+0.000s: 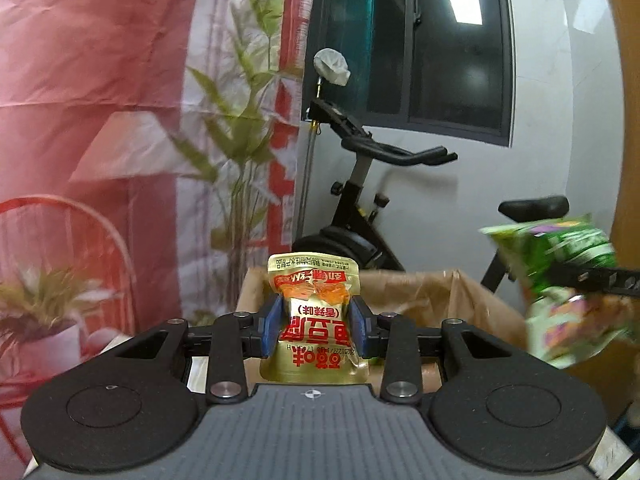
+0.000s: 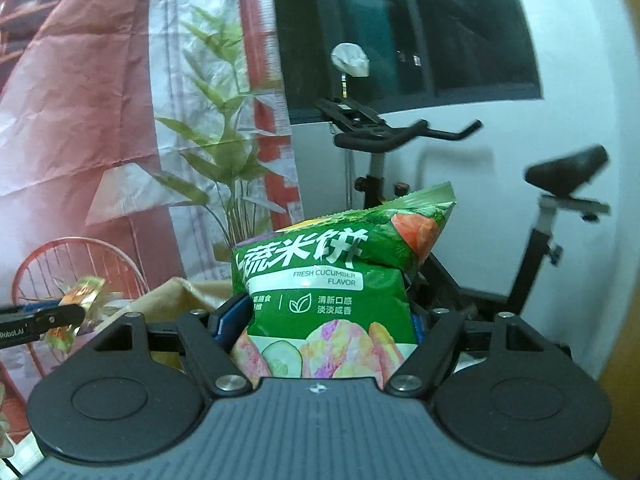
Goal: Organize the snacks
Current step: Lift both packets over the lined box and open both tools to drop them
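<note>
Left gripper clamps the gold pouch upright; right gripper squeezes the green bag; both hover over the brown bag at twelve o'clock, likely for dropping in.

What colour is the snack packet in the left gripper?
Gold packet with red lettering; clearest in the left wrist view.

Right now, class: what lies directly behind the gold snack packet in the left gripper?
Behind the gold snack packet, clamped in the left gripper, stands an open brown paper bag, with an exercise bike further back. The packet and gripper hide the bag's inside.
</note>
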Available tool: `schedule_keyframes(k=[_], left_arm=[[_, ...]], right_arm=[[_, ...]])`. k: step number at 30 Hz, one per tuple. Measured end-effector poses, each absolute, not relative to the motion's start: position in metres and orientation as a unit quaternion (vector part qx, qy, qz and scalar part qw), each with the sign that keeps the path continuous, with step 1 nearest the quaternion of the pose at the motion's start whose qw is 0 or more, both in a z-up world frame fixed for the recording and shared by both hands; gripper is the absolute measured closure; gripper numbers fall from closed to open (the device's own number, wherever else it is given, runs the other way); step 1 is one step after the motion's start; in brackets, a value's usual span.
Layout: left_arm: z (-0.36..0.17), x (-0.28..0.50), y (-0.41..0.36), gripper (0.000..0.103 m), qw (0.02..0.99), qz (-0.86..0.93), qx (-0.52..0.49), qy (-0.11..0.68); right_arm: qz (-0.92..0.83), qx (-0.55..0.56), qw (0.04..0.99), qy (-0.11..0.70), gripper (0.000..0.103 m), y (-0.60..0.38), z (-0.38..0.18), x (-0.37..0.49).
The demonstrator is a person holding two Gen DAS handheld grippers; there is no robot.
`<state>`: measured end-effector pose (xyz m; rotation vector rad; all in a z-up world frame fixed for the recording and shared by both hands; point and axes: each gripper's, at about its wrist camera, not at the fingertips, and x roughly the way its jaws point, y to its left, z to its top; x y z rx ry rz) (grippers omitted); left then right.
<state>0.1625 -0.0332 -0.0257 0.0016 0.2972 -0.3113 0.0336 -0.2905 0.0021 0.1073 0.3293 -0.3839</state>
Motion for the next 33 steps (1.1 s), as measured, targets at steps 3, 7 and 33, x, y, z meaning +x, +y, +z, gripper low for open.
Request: schedule_keyframes(k=[3, 7, 33], left_arm=[[-0.023, 0.199, -0.049, 0.064, 0.973, -0.165, 0.005, 0.164], [-0.027, 0.237, -0.064, 0.062, 0.968, -0.162, 0.007, 0.192], [-0.082, 0.145, 0.032, 0.036, 0.958, -0.125, -0.034, 0.254]], right_arm=[[-0.182, 0.052, 0.967, 0.173, 0.027, -0.296, -0.004, 0.075], [-0.179, 0.055, 0.961, 0.202, 0.027, -0.302, -0.022, 0.118], [-0.069, 0.077, 0.957, 0.272, 0.027, -0.299, -0.096, -0.005]])
